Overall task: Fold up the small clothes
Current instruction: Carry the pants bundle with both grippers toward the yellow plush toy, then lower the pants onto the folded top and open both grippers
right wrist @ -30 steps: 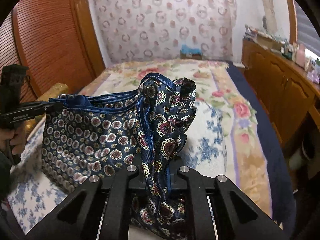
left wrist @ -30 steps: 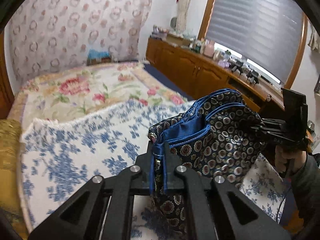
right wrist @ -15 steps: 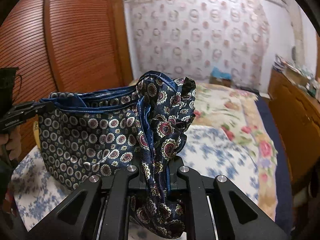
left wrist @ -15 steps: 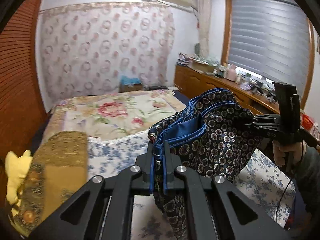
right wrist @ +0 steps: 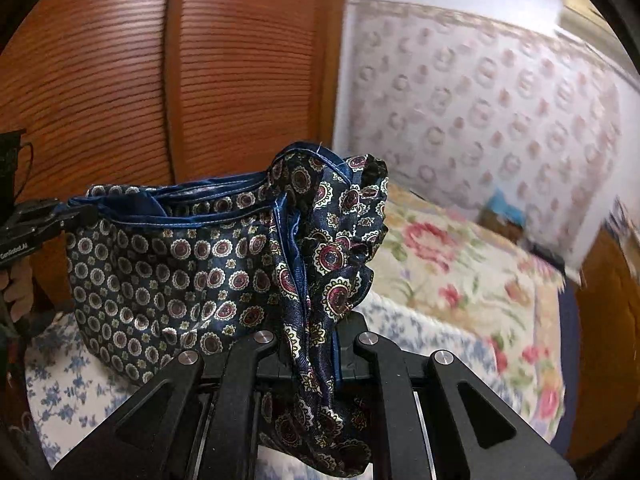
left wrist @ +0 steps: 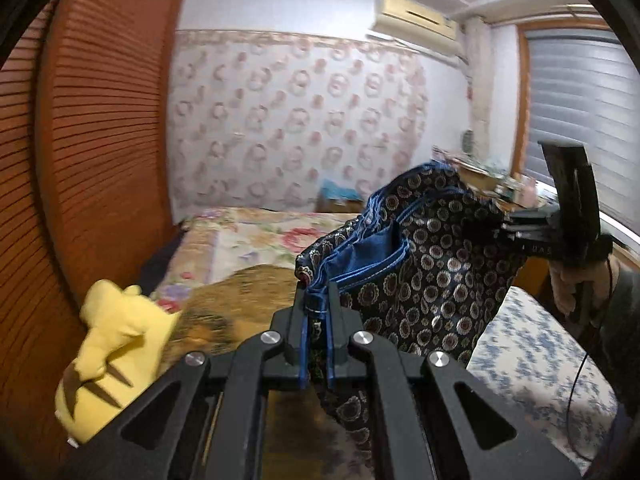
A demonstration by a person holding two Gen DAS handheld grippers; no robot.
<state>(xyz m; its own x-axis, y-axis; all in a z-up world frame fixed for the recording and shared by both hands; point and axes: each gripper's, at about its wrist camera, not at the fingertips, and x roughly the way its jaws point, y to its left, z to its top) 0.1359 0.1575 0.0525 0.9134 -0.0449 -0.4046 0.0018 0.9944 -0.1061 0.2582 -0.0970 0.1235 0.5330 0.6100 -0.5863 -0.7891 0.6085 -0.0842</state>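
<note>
So this is a bedroom: a bed (right wrist: 460, 280) with a floral cover and a blue-and-white flowered blanket (left wrist: 532, 356) laid over the near part, reddish slatted wooden doors (right wrist: 120, 80) on one side, and a patterned hanging (left wrist: 296, 120) across the back wall. There's a yellow plush toy (left wrist: 112, 356) sitting at the left edge of the bed next to a brownish cushion (left wrist: 248, 292).

The garment (right wrist: 180, 272) is dark blue silky stuff covered in little medallion prints with a blue trim, and it's up in the air above the bed, stretched between the two tools. The left hand-held gripper (left wrist: 316, 312) is clamped tight on one bunched end of the trim. The right hand-held gripper (right wrist: 316, 340) is pinched on the other end, with loose fabric spilling down through its fingers. The cloth sags in between. The background is pretty blurry in both views.
</note>
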